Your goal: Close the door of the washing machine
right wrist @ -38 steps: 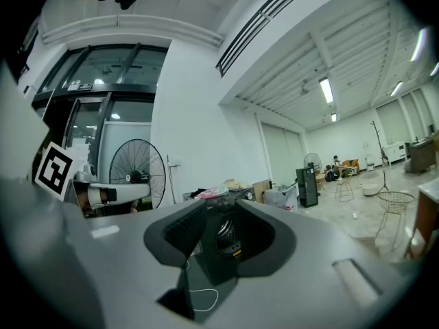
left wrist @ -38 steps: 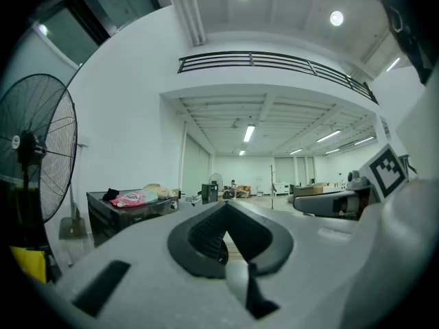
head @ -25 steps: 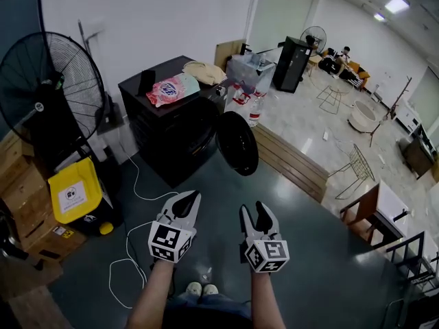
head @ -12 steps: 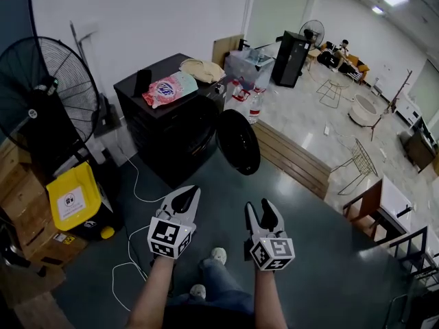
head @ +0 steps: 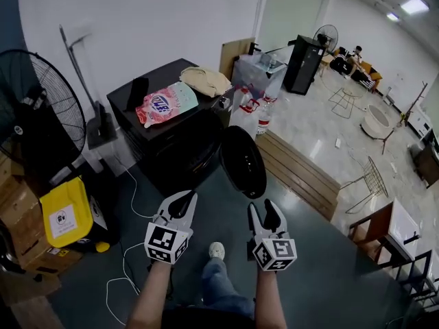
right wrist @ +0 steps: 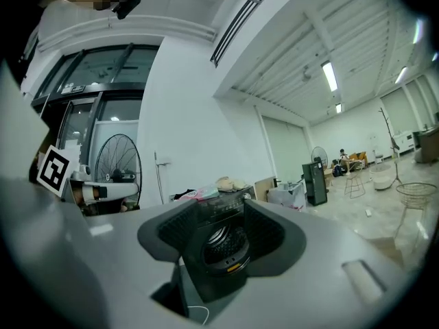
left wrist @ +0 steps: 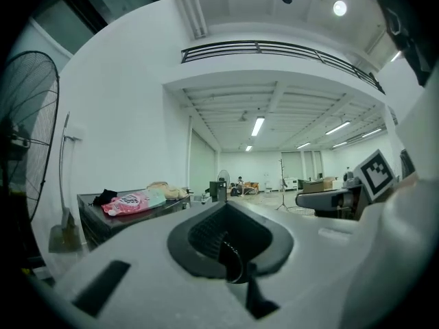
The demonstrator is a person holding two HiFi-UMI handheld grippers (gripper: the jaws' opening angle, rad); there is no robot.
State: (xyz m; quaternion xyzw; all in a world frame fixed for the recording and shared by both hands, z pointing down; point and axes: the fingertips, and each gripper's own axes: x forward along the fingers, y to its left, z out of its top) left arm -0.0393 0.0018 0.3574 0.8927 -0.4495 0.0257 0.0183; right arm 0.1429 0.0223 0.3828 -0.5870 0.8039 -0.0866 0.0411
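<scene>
The black front-loading washing machine (head: 171, 139) stands against the white wall. Its round dark door (head: 241, 162) hangs open to the right of the drum. Both grippers are held level in front of me, well short of the machine. My left gripper (head: 181, 203) is open and empty, and in the left gripper view (left wrist: 230, 249) the machine's top (left wrist: 130, 208) lies off to the left. My right gripper (head: 266, 214) has just been opening its jaws and holds nothing. The right gripper view looks between its jaws (right wrist: 225, 228) straight at the drum opening (right wrist: 225, 247).
A pink detergent bag (head: 164, 103), a beige cloth (head: 206, 79) and a black item (head: 136, 91) lie on the machine. A big fan (head: 38, 115), a yellow bin (head: 65, 214) and cardboard boxes (head: 20, 238) stand left. A white cable (head: 127, 279) trails on the floor. Wooden boards (head: 298, 170) lie right.
I have stepped toward the washing machine, which now looks nearer. Both grippers have moved forward with me, side by side. The door has not moved.
</scene>
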